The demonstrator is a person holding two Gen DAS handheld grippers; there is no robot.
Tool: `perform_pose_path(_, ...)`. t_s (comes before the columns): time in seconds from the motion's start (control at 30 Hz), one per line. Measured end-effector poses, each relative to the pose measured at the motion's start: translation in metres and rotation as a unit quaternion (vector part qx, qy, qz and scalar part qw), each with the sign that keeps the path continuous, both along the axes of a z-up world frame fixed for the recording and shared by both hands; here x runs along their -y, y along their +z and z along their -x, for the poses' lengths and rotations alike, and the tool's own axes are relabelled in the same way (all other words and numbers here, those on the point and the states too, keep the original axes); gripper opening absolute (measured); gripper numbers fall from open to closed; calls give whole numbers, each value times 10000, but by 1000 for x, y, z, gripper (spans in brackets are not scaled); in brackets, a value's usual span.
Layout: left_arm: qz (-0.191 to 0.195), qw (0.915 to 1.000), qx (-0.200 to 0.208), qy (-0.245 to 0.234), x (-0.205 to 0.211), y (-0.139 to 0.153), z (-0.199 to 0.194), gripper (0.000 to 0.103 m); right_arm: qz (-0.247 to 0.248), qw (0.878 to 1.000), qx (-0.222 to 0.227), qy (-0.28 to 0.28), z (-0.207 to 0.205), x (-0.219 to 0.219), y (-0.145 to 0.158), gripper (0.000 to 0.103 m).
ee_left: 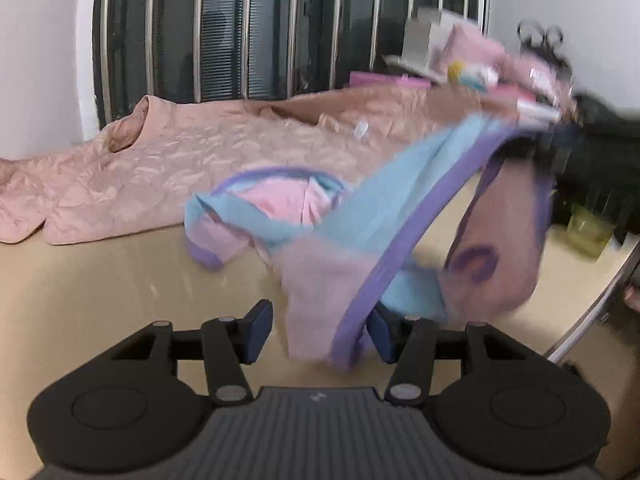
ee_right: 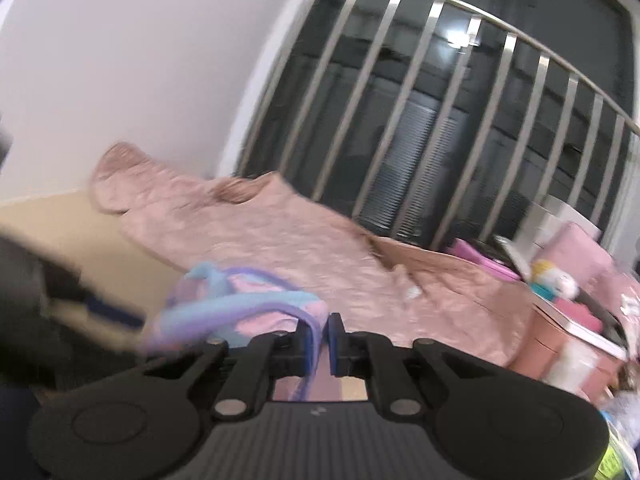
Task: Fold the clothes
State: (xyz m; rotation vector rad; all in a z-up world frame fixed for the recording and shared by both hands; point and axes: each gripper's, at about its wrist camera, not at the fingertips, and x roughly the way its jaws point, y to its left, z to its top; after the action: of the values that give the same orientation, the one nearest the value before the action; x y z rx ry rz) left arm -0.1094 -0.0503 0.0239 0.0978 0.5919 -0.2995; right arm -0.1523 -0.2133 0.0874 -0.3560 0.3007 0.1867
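Observation:
A small pink, light blue and purple-trimmed garment (ee_left: 340,240) hangs stretched above the beige table (ee_left: 100,288). My left gripper (ee_left: 320,330) is open, its blue pads on either side of the garment's lower hem without pinching it. My right gripper (ee_right: 320,338) is shut on the garment's purple trim (ee_right: 310,332) and holds it up; it shows blurred in the left wrist view (ee_left: 560,144) at the upper right. The garment (ee_right: 232,304) bunches just ahead of the right fingers.
A wrinkled pink-beige garment (ee_left: 180,168) lies spread across the table's back, also in the right wrist view (ee_right: 300,248). Behind it stands a barred window (ee_left: 260,28). Boxes and pink clutter (ee_right: 560,280) crowd the right. A yellowish glass (ee_left: 588,232) stands at the right.

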Motion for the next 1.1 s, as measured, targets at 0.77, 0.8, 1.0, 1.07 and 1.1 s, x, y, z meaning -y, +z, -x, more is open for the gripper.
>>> perform_pose_path(0.77, 703, 9843, 1616, -29, -64, 188, -48, 1, 26, 9981, 592, 188, -47, 44, 90, 6)
perform_pose_path(0.8, 734, 9818, 1751, -34, -68, 210, -51, 1, 71, 9967, 763, 275, -52, 42, 112, 6)
perform_pose_path(1.0, 777, 9625, 2599, -2, -75, 326, -49, 1, -24, 9886, 1323, 714, -71, 40, 227, 6)
perform_pose_path(1.07, 712, 9557, 2857, 31, -74, 352, -41, 1, -134, 9865, 1371, 881, -69, 41, 256, 6)
perform_pose_path(1.1, 713, 9536, 2924, 30, -75, 362, -38, 2, -193, 9853, 1404, 955, -67, 42, 269, 6)
